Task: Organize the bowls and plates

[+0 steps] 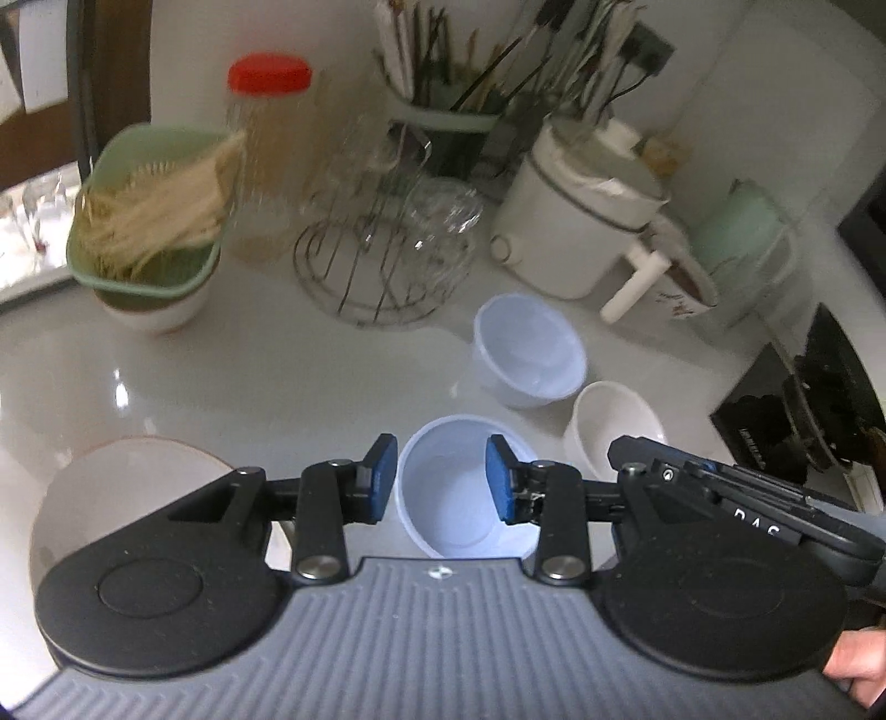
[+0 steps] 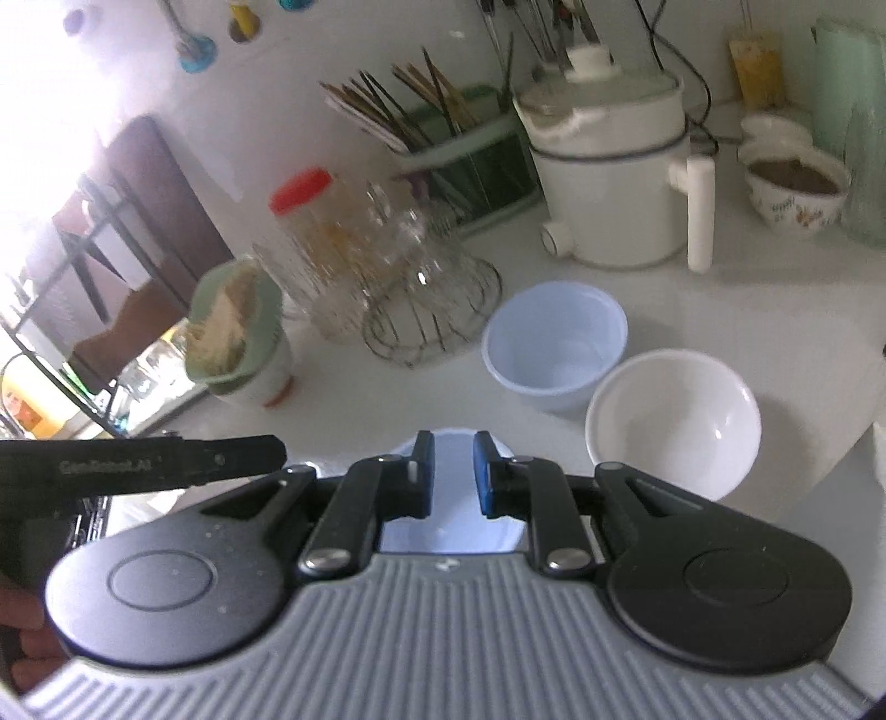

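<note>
Left wrist view: the left gripper (image 1: pixel 441 479) hangs wide open and empty above a pale blue bowl (image 1: pixel 462 498), which sits upright on the tabletop (image 1: pixel 277 376), mouth facing up, round with no long axis to speak of; the blue pads (image 1: pixel 384 479) flank its rim without clearly touching it. Beyond it stands a second pale blue bowl (image 1: pixel 529 351), also mouth up, and just beside that on the right a white bowl (image 1: pixel 612 426), upright too. At lower left a wide white dish with a reddish rim (image 1: pixel 127 487) lies partly hidden behind the gripper body. The right gripper's black body (image 1: pixel 736 498) reaches in from the right edge. Farther back crowd a wire rack with glasses (image 1: pixel 387 243), a red-capped jar (image 1: pixel 271 155), a green basket of sticks (image 1: pixel 155 210), a white electric pot (image 1: pixel 581 221) and a chopstick holder (image 1: pixel 454 83). Right wrist view: the right gripper (image 2: pixel 453 476) is partly open with a narrow gap, nothing between its fingers, poised over the near pale blue bowl (image 2: pixel 448 537), mostly hidden beneath it. Ahead, the second pale blue bowl (image 2: pixel 554 343) and white bowl (image 2: pixel 673 421) sit touching or nearly so. The left gripper's black arm (image 2: pixel 144 465) crosses at left. The tabletop (image 2: pixel 343 404) is glossy white, backed by a white wall (image 2: pixel 332 44) with a bright glare on the left.
</note>
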A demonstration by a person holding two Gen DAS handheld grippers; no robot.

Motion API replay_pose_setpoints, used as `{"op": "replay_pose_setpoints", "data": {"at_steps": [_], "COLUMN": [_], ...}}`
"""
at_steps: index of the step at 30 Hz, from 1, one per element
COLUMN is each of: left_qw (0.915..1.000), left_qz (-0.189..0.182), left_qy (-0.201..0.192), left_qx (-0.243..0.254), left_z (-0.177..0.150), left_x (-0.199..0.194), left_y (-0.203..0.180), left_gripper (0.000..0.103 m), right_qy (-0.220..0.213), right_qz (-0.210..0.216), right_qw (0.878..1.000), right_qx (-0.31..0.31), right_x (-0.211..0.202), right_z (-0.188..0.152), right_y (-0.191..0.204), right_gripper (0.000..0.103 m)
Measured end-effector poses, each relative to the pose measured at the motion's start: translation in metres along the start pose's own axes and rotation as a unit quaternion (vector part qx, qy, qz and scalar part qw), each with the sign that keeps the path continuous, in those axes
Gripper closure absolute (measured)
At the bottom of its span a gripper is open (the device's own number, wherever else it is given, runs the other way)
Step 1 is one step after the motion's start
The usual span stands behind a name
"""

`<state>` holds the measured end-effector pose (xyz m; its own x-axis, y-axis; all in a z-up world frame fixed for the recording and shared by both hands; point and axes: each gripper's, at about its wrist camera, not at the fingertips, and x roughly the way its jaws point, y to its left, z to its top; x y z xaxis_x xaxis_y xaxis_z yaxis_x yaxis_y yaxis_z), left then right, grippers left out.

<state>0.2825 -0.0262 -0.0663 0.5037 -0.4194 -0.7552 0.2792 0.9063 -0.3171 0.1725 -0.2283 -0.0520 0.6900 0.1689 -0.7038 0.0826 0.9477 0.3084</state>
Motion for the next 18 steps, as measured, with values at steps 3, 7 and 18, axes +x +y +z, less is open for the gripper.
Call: {"op": "replay_pose_setpoints", "data": {"at_steps": [3, 7, 18], "left_qw": [0.9999, 0.9995, 0.9979], "left_qz": [-0.006, -0.008, -0.001], "left_qy": [-0.01, -0.025, -0.053], "left_qx": [0.011, 0.02, 0.037], "left_z": [-0.001, -0.003, -0.012], "left_x": [-0.014, -0.032, -0.07], "left_y": [-0.004, -0.005, -0.009], "left_gripper": [0.063, 0.059, 0.017], "right_qy": [-0.025, -0.044, -0.082], "right_qz": [-0.003, -0.012, -0.05], "right_qw": [1.0, 0.999, 0.995], "right_qx": [-0.002, -0.001, -0.017], "right_x": [-0.016, -0.034, -0.069], "right_z": [0.001, 0.002, -0.005], "right_y": [0.006, 0.011, 0.023], "right_gripper": [0.084, 0.084, 0.032]}}
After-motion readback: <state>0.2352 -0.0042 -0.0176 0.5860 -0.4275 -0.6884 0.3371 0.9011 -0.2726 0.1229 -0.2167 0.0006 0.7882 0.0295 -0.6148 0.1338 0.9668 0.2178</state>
